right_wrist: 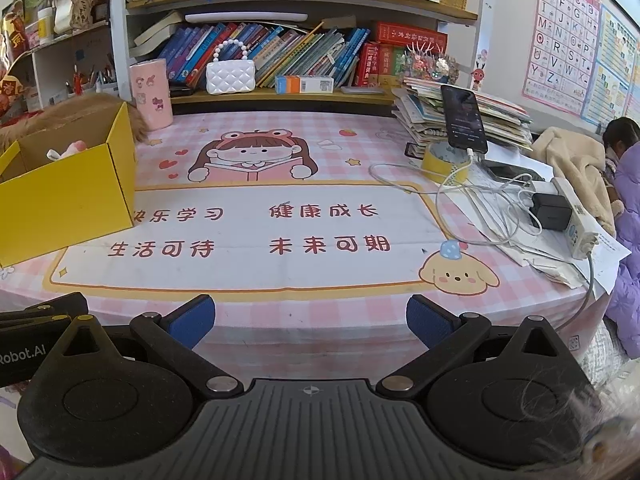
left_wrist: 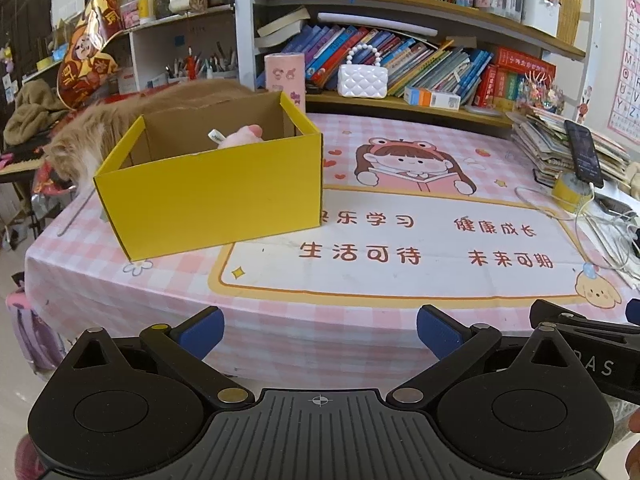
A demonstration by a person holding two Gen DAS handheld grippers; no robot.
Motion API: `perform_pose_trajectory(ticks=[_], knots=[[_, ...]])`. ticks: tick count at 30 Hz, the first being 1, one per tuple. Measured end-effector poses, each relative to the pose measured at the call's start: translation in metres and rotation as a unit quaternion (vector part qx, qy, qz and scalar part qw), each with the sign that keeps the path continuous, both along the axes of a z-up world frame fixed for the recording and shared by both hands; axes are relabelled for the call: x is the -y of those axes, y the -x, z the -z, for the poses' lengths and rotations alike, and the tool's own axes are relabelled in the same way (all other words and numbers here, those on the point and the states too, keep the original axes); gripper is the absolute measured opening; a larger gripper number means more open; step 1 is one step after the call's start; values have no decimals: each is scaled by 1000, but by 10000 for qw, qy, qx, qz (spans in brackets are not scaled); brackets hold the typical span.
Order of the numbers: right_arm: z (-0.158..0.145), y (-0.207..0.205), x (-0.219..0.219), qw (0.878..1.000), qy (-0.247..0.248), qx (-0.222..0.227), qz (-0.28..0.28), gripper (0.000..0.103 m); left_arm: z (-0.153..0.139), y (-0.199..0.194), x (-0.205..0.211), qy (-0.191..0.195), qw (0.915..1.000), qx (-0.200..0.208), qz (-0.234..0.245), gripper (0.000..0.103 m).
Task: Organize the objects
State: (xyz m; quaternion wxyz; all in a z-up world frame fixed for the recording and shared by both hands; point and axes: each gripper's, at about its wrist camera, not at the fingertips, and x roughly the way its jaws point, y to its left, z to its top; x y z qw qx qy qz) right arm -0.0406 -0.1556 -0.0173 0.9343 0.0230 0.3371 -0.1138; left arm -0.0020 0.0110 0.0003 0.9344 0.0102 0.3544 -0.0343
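Pink checkered surface (right_wrist: 320, 152) in front of packed bookshelves (right_wrist: 280, 52). Yellow box (left_wrist: 212, 184) sits on its left side with a pink plush (left_wrist: 240, 138) inside. Left gripper (left_wrist: 320, 330) and right gripper (right_wrist: 310, 320) both hover at the near edge, jaws spread wide, holding nothing.

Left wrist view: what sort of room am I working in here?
Likely a child's study room at home: crowded bookshelves, an alphabet poster, and a cartoon tablecloth over the table.
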Motion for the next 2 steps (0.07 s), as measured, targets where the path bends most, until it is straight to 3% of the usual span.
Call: perform_pose_trajectory(ticks=[2], knots=[[0, -2, 0, 10000, -25, -11, 4, 103, 0, -2, 0, -1, 10000, -6, 8, 103]])
